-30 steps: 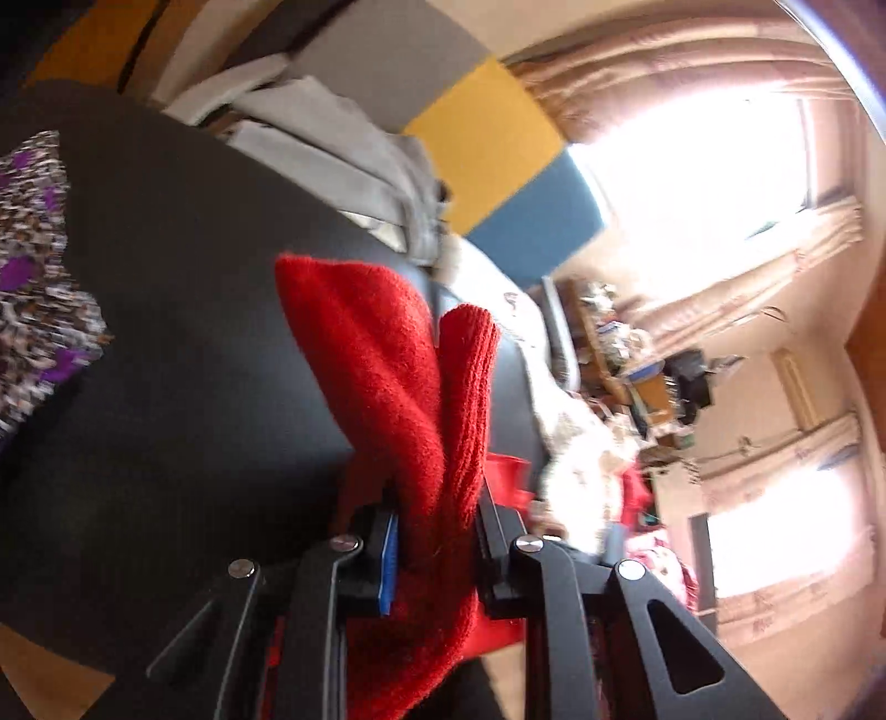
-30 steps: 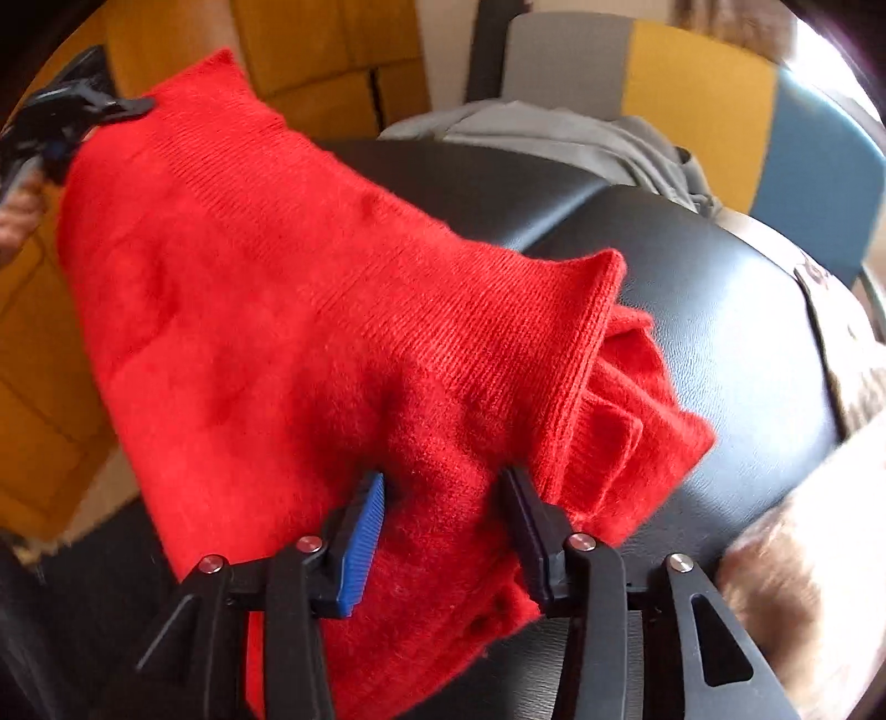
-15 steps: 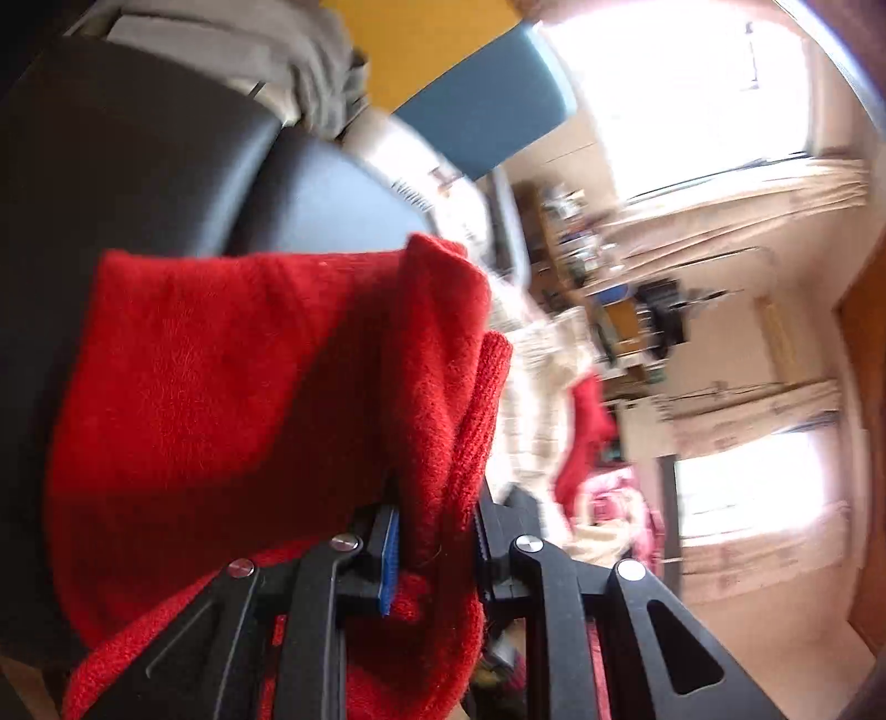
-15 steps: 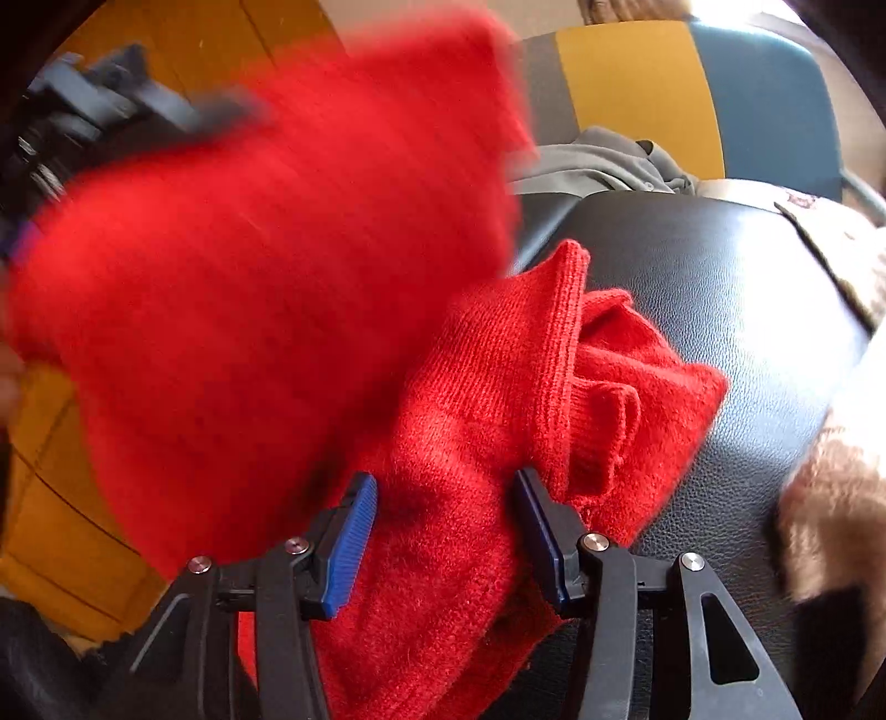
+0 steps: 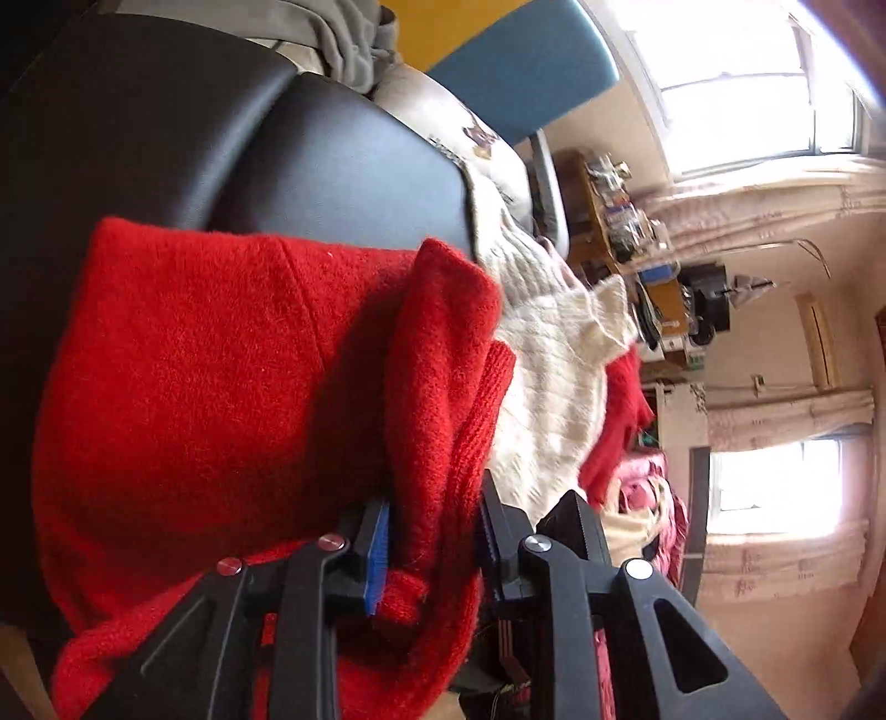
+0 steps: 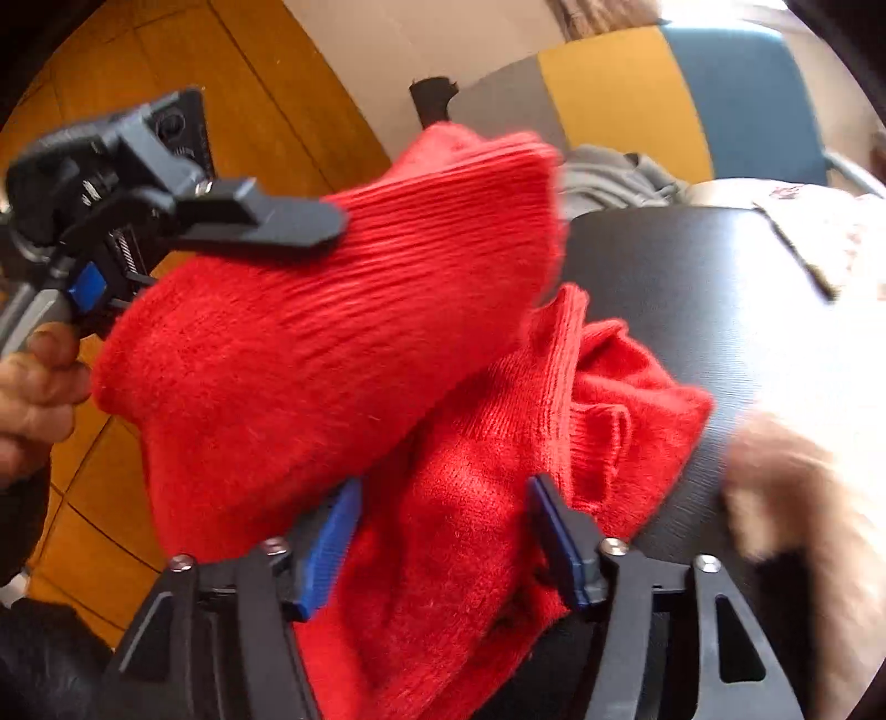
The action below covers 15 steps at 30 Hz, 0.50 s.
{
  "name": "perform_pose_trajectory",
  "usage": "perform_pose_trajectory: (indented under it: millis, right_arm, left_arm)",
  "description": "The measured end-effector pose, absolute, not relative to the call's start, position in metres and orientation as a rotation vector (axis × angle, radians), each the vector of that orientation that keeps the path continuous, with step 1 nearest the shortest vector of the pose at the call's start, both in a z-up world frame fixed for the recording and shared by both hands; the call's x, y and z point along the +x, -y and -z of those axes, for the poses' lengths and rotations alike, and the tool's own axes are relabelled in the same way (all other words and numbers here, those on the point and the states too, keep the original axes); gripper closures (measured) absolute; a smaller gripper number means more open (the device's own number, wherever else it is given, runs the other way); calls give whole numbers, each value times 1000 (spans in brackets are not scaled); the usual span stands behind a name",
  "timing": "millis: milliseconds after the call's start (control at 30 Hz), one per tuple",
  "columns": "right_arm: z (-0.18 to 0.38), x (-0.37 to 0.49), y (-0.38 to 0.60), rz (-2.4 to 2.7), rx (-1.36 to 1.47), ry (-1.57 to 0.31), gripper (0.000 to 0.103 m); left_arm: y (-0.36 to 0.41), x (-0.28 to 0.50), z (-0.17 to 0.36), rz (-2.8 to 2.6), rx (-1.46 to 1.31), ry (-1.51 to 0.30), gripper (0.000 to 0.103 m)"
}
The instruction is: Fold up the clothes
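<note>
While the red sweater (image 6: pixel 421 421) is lying bunched on the black padded surface (image 6: pixel 720 288), the left gripper (image 5: pixel 432 540) is pinching a thick fold of it and carrying that fold above the rest. The right gripper (image 6: pixel 443 531) has just been opening; its jaws are standing wide, sweater lying loose between them.

A black padded seat (image 6: pixel 692 288) bears the red sweater (image 6: pixel 498 443), cream knitwear (image 5: pixel 554 354) and grey clothes (image 5: pixel 343 39).
</note>
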State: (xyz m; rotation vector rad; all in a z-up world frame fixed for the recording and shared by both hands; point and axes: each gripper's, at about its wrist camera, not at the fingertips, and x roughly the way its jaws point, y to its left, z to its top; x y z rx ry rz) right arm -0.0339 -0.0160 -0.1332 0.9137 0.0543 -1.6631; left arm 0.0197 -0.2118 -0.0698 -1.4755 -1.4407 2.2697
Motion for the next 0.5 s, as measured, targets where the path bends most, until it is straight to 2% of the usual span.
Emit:
perform_pose_trajectory:
  millis: [33,400,500]
  right_arm:
    - [130,-35,8,1680,916,-60,29]
    - [70,-12,-70,1814,879,-123,26]
    - [47,7,-72,1792,838,-145,26]
  left_arm:
    - [210,19,69,-2255,-1479,1426,78]
    - [186,5,85,-1964,-1536,1607,74]
    - [167,-12,78,-1973,-1607,1532,73]
